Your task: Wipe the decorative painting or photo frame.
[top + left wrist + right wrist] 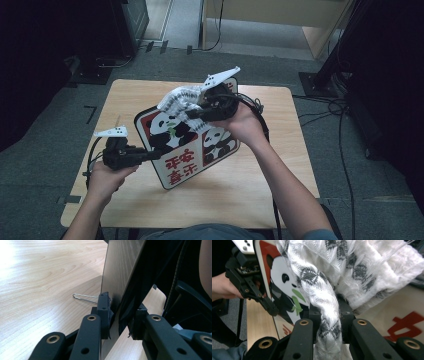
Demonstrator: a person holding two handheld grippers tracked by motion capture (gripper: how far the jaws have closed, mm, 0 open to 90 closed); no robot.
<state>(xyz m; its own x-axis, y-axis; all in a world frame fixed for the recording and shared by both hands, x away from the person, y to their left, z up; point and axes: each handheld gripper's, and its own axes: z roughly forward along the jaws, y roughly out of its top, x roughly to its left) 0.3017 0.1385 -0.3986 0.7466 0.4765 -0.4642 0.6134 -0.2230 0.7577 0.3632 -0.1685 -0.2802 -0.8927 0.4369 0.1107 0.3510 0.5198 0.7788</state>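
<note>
High view: wiping the panda board (187, 150).
Left gripper (155, 155) clamps its nine-o'clock edge steady; right gripper (192, 114) pinches the cloth (180, 98) against it.

The cloth (329, 290) hides much of the panda board (279, 285).

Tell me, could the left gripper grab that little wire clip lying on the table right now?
Probably not yet. The left gripper is shut on the edge of the panda board, so its jaws are full. The wire clip lies on the bare table just beside the jaws, with nothing over it, so letting go first should do.
</note>
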